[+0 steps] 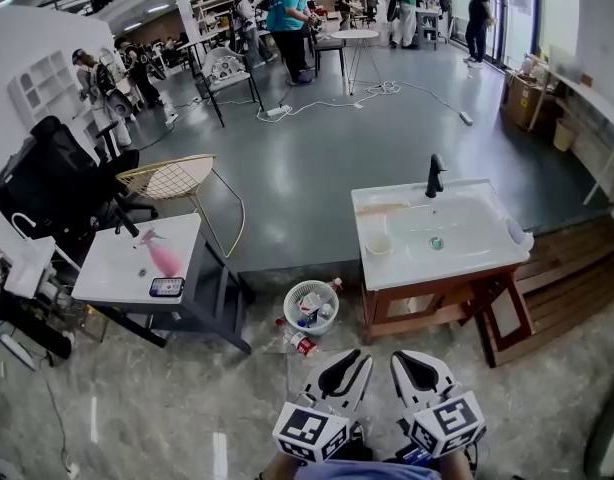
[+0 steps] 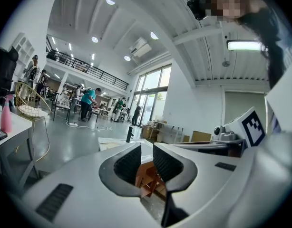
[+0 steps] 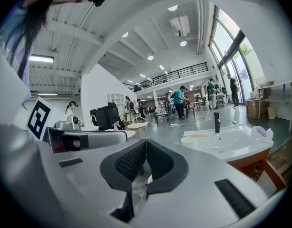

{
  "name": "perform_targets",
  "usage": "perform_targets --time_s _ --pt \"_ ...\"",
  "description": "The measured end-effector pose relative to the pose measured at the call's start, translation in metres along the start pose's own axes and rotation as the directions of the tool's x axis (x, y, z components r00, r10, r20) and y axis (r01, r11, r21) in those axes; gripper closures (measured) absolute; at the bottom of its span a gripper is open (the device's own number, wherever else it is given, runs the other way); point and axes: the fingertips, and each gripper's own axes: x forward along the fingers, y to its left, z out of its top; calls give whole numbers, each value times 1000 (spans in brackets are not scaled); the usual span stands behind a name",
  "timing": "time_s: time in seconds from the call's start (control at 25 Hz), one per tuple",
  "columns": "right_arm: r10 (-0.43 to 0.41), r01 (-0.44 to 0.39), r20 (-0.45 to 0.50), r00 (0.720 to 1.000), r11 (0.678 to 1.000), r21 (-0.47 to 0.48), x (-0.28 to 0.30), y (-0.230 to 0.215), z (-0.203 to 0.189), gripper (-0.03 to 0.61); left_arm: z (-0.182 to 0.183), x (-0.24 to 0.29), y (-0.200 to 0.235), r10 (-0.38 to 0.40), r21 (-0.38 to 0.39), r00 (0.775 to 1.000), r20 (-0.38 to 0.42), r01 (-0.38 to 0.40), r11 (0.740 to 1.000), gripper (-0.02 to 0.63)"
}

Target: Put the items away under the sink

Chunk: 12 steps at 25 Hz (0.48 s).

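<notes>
Presently neither tool carried anything. The left gripper (image 2: 147, 151) stood with its jaws slightly parted and nothing between them. The right gripper (image 3: 146, 146) was clenched tip to tip on nothing. Both sat at the near edge of the scene, short of the sink (image 1: 437, 268).

The step in hand was judged to be fetching a first item.
- Part the right jaws fully before reaching.
- Approach the table (image 1: 112, 273) at the left squarely.
- Take the spray bottle (image 1: 161, 256) by its body, not its trigger head, so it probably would not swing.
- Carry it upright to the shelf (image 1: 427, 313) under the sink.
- Enter from the near side, clear of the wooden braces.

Counts were as follows:
- sink: one, right of centre
- table: one, at the left
- basket (image 1: 287, 308): one, on the floor between them
- spray bottle: one, pink, on the table
- bottle (image 1: 300, 343): one, lying on the floor just near of the basket
- bowl (image 1: 379, 245): one, on the sink's left edge
- phone (image 1: 166, 287): one, at the table's near edge
</notes>
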Motion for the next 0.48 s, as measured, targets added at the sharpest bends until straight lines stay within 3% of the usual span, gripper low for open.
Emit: perform_targets --time_s 0.16,0.48 --pt "-29 29 -19 999 999 12 15 -3 -1 563 -3 7 17 -5 39 999 -33 6 999 541" --pt "-49 50 -65 997 999 21 29 -9 -1 563 -9 21 30 -34 -1 998 -55 34 999 541"
